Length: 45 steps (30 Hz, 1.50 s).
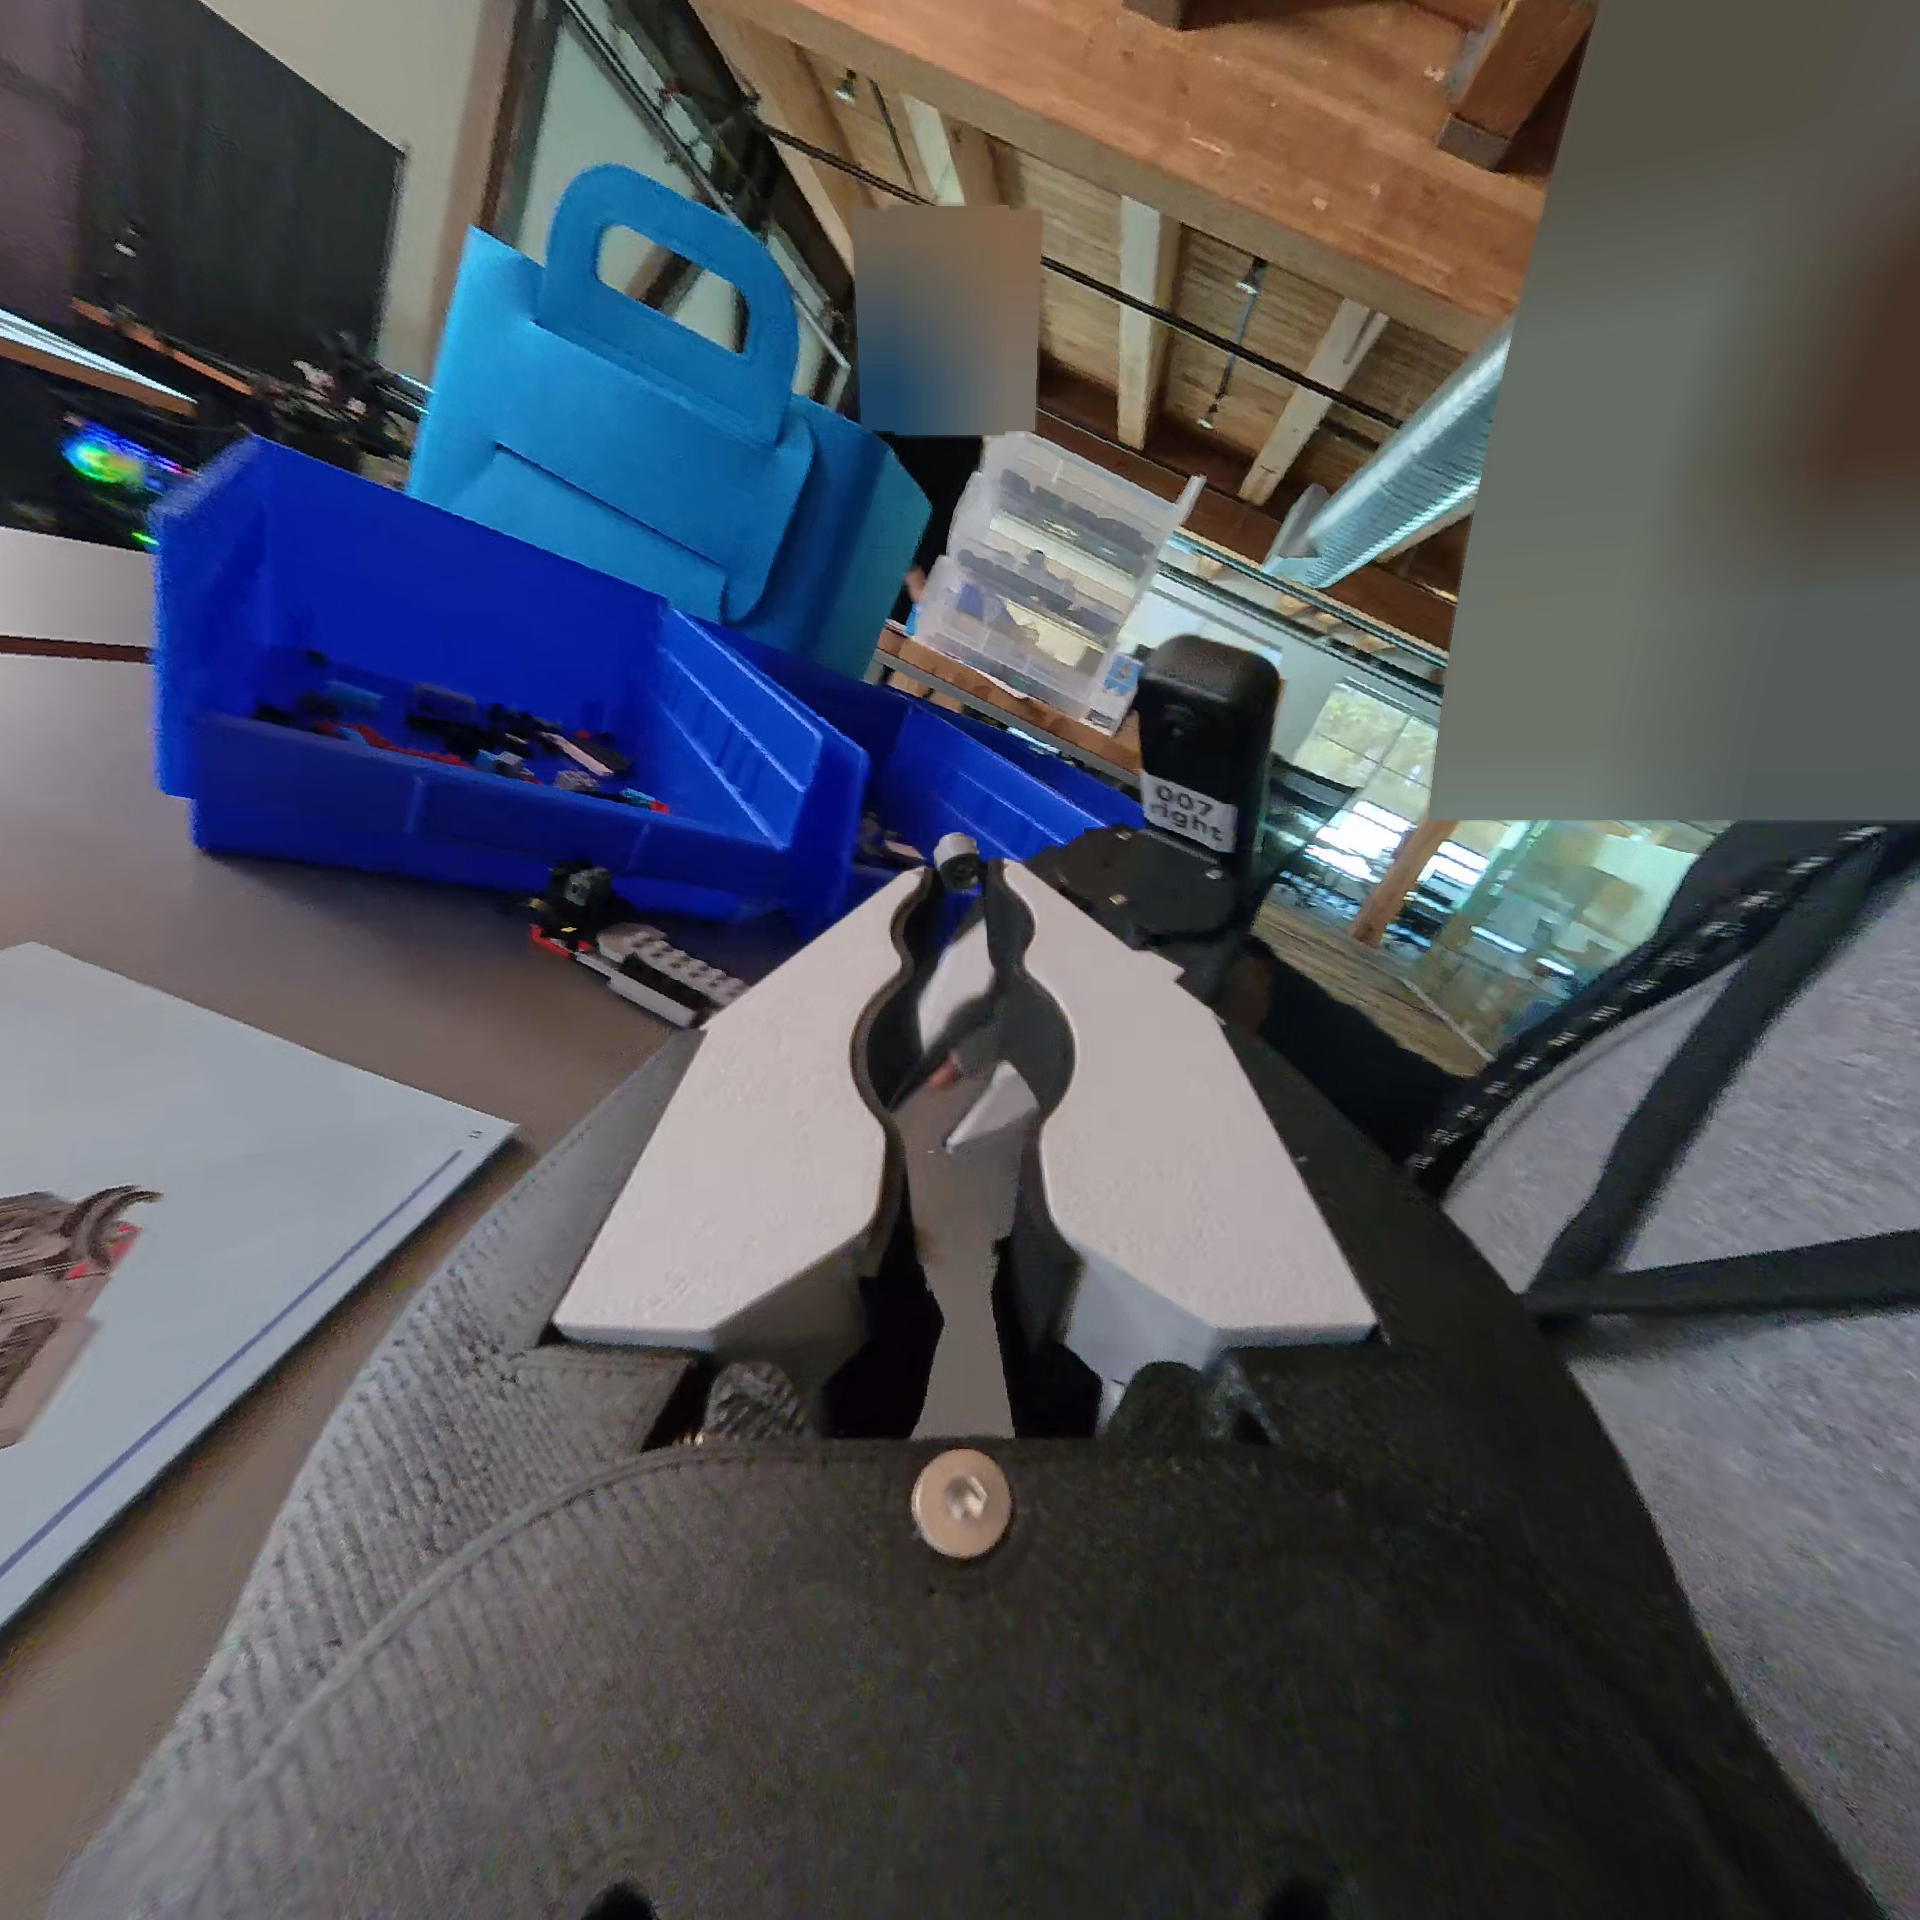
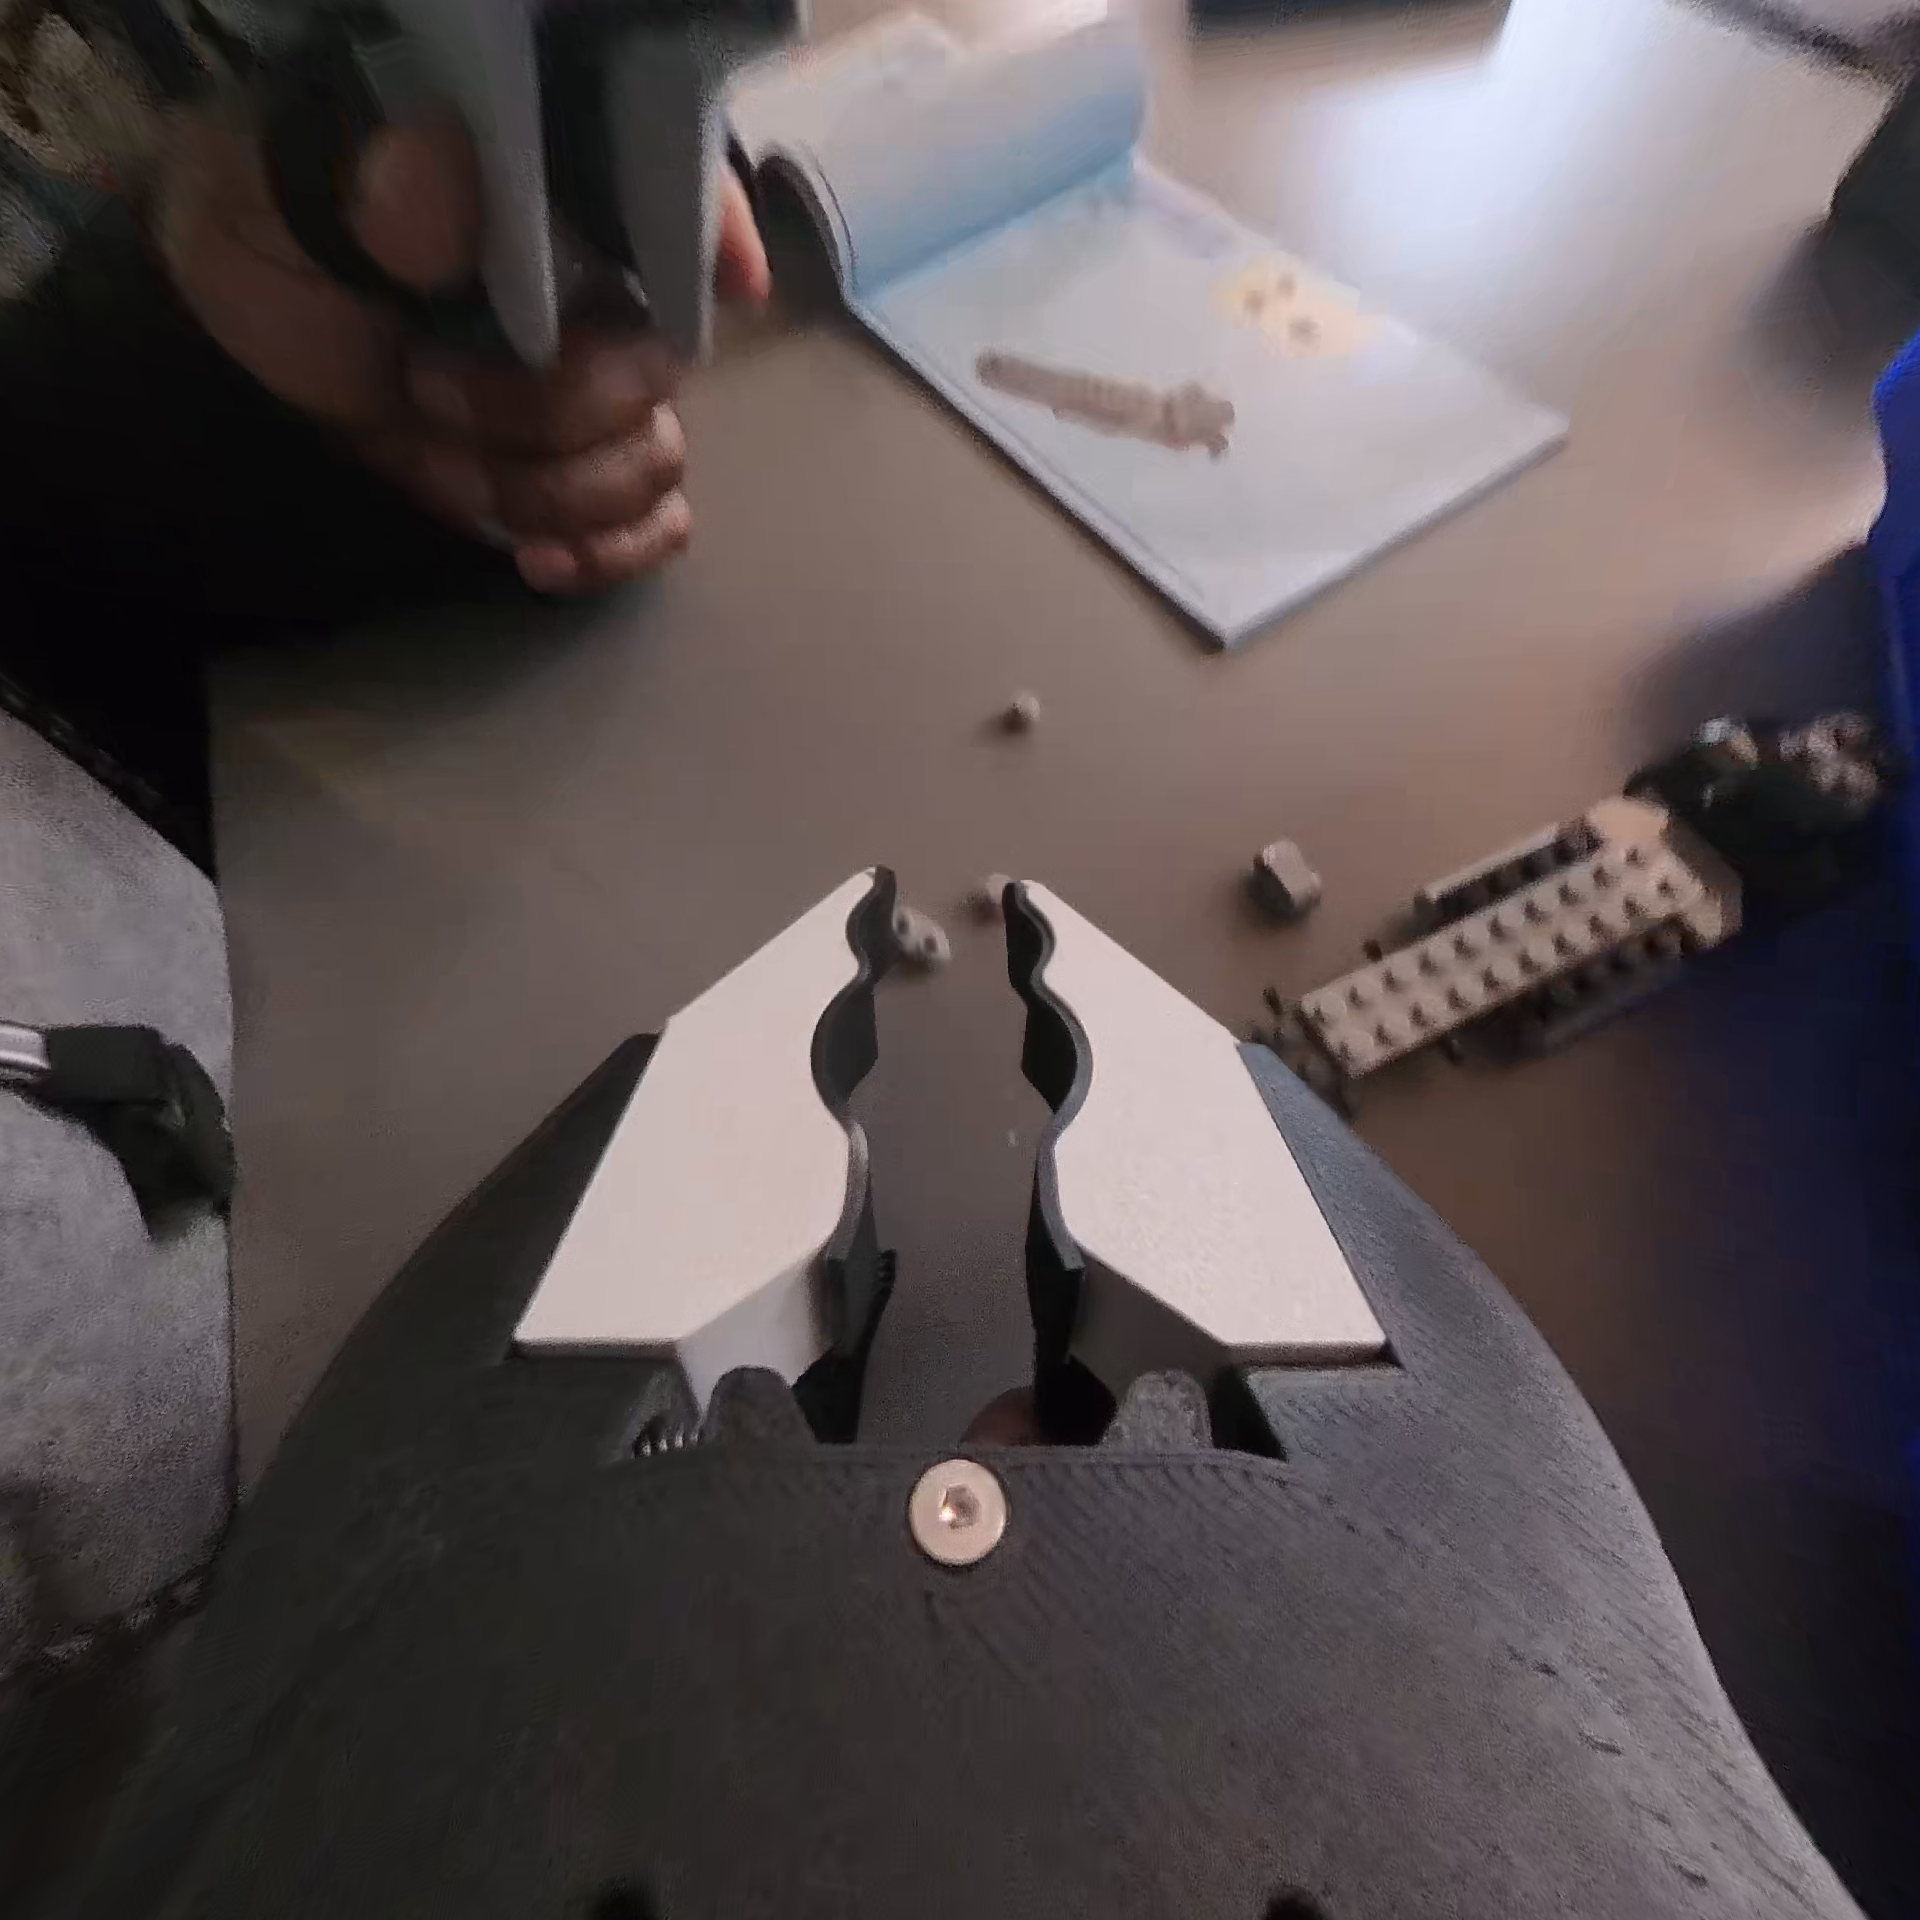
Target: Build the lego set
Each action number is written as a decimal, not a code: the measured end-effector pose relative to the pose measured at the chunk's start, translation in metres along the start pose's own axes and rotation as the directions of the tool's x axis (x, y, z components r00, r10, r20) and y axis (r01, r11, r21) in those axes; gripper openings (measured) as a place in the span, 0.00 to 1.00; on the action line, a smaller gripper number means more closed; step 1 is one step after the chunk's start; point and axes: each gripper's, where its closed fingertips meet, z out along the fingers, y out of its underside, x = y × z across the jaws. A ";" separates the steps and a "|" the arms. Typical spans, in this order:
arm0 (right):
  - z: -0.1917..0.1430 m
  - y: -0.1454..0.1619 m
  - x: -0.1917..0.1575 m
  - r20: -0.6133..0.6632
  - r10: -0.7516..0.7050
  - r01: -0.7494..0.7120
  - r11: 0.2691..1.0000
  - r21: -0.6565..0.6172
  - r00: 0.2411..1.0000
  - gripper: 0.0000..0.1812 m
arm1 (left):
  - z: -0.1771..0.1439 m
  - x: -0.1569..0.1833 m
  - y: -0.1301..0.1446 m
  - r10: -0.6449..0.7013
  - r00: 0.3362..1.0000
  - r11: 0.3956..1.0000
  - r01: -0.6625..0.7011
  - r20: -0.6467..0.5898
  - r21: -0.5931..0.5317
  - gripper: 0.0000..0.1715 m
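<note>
My left gripper [image 1: 957, 883] is lifted off the table and nearly closed, pinching a small grey round piece [image 1: 956, 858] at its tips. It also shows blurred at the top left of the right wrist view [image 2: 613, 322], held by a hand. My right gripper [image 2: 948, 883] is open and low over the dark table. Two small grey pieces lie at its tips, one by the left finger [image 2: 921, 943] and one by the right [image 2: 984, 900]. A grey block [image 2: 1285, 891] and a tiny stud [image 2: 1021, 713] lie farther off. The part-built grey and black model [image 2: 1507, 945] lies to the right and also shows in the left wrist view [image 1: 649, 961].
An open instruction booklet [image 2: 1195, 436] lies ahead and shows in the left wrist view [image 1: 187, 1247]. Blue bins [image 1: 436, 727] with several loose pieces stand behind the model, with a light blue bag [image 1: 644, 436] behind them. A person's grey sleeve [image 2: 94, 1143] is at the left edge. The grippers' ends are close to 12 cm from one another. The grey block [image 2: 1285, 891] lies some 6 cm from my right tips, 15 cm from my left tips. The left gripper is farther from the tiny stud [image 2: 1021, 713], some 12 cm, than the right, some 7 cm.
</note>
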 end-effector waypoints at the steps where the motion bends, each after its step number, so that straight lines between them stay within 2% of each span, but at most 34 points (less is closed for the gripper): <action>1: 0.001 -0.012 -0.002 0.020 -0.020 0.019 0.998 0.062 1.000 0.12 | 0.001 0.003 0.002 -0.019 0.999 1.000 0.019 -0.028 -0.004 0.05; 7: -0.006 -0.084 -0.017 0.098 -0.166 0.110 0.901 0.419 0.981 0.15 | 0.004 0.013 0.000 -0.121 0.983 0.992 0.124 -0.138 0.017 0.05; 11: -0.014 -0.107 -0.027 0.022 -0.302 0.247 0.816 0.522 0.953 0.13 | 0.007 0.017 0.004 -0.134 0.978 0.991 0.134 -0.157 -0.009 0.05; 16: -0.015 -0.109 -0.030 -0.104 -0.421 0.410 0.747 0.523 0.901 0.09 | 0.008 0.020 0.002 -0.190 0.961 0.981 0.193 -0.203 -0.005 0.05; 24: -0.010 -0.104 -0.033 -0.179 -0.505 0.522 0.704 0.481 0.845 0.08 | 0.012 0.025 0.007 -0.224 0.945 0.975 0.219 -0.240 -0.047 0.05; 33: -0.011 -0.098 -0.035 -0.214 -0.577 0.604 0.659 0.448 0.788 0.05 | 0.014 0.028 0.014 -0.233 0.941 0.972 0.215 -0.244 -0.100 0.05; 39: -0.009 -0.089 -0.035 -0.208 -0.637 0.660 0.639 0.396 0.742 0.05 | 0.012 0.026 0.025 -0.171 0.961 0.975 0.133 -0.216 -0.180 0.06; 45: -0.015 -0.086 -0.030 -0.212 -0.657 0.680 0.625 0.382 0.723 0.05 | 0.008 0.018 0.027 -0.155 0.968 0.969 0.110 -0.197 -0.219 0.09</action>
